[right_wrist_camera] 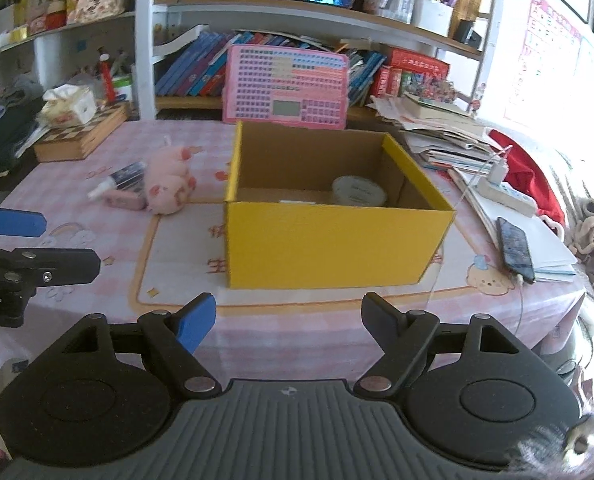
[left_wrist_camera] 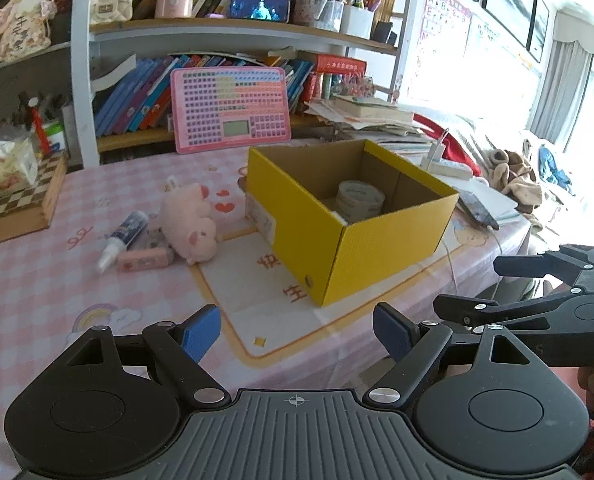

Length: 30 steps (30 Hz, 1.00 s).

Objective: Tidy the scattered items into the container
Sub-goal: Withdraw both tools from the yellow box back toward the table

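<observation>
A yellow cardboard box (left_wrist_camera: 381, 256) (right_wrist_camera: 337, 244) stands open on the pink checked table. A roll of tape (left_wrist_camera: 359, 199) (right_wrist_camera: 359, 191) lies inside it. Left of the box lie a pink plush pig (left_wrist_camera: 191, 224) (right_wrist_camera: 167, 186), a white and dark tube (left_wrist_camera: 123, 240) (right_wrist_camera: 119, 179) and a small pink case (left_wrist_camera: 145, 260) (right_wrist_camera: 123, 200). My left gripper (left_wrist_camera: 297, 336) is open and empty, near the table's front edge. My right gripper (right_wrist_camera: 289, 322) is open and empty, in front of the box. The right gripper also shows at the right of the left wrist view (left_wrist_camera: 545, 288).
A wooden chess box (left_wrist_camera: 25, 204) with a tissue pack sits at the far left. A pink keyboard toy (left_wrist_camera: 231, 108) leans on the bookshelf behind. A phone (right_wrist_camera: 515, 248), a power strip (right_wrist_camera: 505, 192) with cable and stacked papers lie right of the box.
</observation>
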Available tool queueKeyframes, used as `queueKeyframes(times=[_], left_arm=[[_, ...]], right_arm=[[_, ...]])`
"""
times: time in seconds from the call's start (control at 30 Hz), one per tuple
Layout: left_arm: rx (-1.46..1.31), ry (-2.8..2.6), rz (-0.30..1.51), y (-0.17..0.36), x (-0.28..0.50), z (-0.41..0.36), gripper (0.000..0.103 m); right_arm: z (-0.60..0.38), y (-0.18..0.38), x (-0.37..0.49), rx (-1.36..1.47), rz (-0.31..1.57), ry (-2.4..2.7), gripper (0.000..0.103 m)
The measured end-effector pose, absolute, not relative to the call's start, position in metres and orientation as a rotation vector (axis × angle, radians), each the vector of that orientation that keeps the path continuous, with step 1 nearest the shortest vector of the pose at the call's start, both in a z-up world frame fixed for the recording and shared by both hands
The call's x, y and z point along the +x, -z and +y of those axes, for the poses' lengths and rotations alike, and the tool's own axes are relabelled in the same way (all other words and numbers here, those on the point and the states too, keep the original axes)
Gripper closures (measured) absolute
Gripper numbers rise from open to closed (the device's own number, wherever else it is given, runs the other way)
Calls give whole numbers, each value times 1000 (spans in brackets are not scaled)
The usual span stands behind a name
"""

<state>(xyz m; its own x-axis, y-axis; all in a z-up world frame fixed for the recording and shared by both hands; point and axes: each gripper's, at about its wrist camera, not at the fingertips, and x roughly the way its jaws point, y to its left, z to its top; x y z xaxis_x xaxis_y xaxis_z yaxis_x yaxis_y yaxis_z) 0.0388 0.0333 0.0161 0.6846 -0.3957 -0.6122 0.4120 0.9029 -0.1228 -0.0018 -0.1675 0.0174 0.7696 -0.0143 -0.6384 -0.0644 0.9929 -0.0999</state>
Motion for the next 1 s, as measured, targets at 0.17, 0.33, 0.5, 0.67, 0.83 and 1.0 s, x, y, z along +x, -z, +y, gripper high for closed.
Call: queueKeyframes(times=[0.17, 0.33, 0.5, 0.67, 0.83, 1.0], left_arm=[[27, 410, 702, -11, 34, 49, 17], [21, 354, 724, -7, 30, 66, 17], [11, 290, 752, -3, 30, 83, 17], [-2, 243, 760, 0, 28, 100, 17], [13, 198, 777, 5, 28, 114, 17], [6, 175, 774, 6, 27, 125, 17]], right_arm=[[-146, -13, -3, -146, 713, -102, 21], [-126, -10, 0, -172, 723, -161, 21], [-108, -7, 6, -189, 735, -210, 21], [-89, -4, 12, -217, 748, -270, 20], [-73, -3, 18, -239, 752, -313, 20], [-59, -3, 21, -264, 740, -336, 20]])
